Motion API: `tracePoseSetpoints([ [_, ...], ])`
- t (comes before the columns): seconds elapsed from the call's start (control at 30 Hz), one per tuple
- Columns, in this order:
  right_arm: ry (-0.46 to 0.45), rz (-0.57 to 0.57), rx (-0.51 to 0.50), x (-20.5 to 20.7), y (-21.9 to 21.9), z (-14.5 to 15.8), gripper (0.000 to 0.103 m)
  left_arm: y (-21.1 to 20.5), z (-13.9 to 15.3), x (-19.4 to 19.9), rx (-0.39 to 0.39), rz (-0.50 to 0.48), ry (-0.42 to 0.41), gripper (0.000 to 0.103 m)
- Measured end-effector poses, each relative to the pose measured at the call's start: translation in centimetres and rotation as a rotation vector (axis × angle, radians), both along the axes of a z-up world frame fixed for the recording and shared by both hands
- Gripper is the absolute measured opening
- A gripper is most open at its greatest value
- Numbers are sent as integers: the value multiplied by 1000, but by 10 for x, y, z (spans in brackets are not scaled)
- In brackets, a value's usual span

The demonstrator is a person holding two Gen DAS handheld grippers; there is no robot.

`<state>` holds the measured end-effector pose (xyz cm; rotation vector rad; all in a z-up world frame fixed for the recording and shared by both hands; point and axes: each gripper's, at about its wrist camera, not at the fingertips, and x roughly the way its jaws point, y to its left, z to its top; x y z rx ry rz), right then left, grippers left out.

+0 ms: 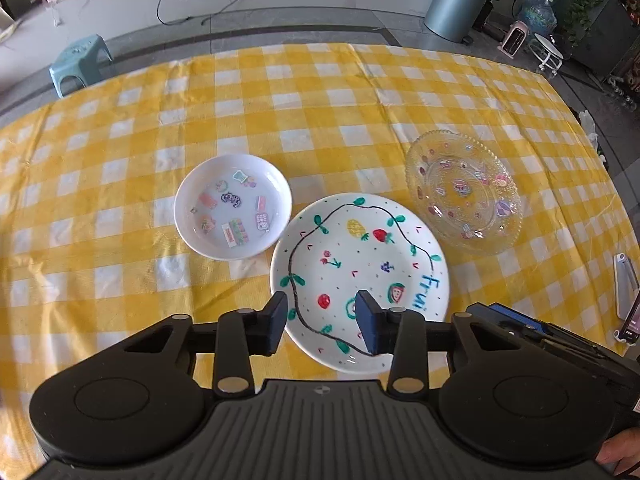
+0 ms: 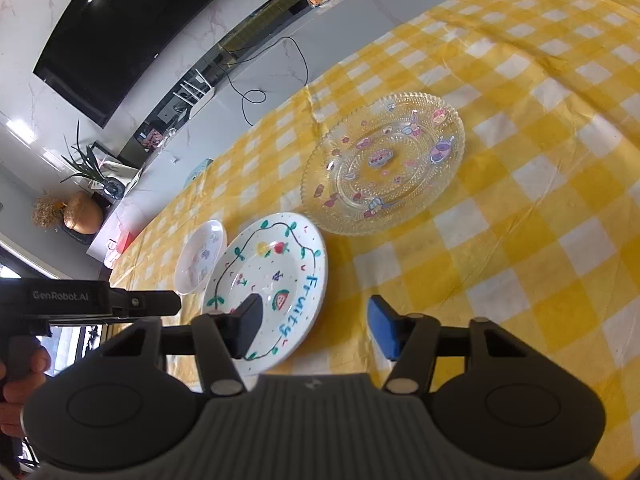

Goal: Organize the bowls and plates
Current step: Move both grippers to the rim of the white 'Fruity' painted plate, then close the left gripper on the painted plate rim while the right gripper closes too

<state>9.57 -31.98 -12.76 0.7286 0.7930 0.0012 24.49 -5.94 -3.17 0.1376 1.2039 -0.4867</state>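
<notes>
Directly beneath the left gripper's (image 1: 321,322) open jaws, fruit plate (image 1: 360,276).

The left gripper (image 1: 321,322) hangs low with its jaws parted, nothing between the pads. The right gripper (image 2: 316,328) is level beside it, jaws spread wider, also holding nothing. In the right wrist view, the person's left hand (image 2: 18,384) is wrapped round the left gripper's handle. At the lower right edge of the left wrist view a bit of skin shows, probably the right hand (image 1: 618,450).
</notes>
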Motion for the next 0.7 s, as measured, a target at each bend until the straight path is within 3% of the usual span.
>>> tracePoseSetpoints([
  [0.23, 53, -37, 29, 18, -12, -16, 37, 15, -23, 29, -30, 1, 52, 46],
  [0.33, 48, -42, 35, 23, -11, -17, 35, 19, -31, 38, -49, 9, 74, 45],
  [0.7, 53, -24, 96, 36, -5, -23, 19, 27, -47, 48, -98, 4, 132, 25],
])
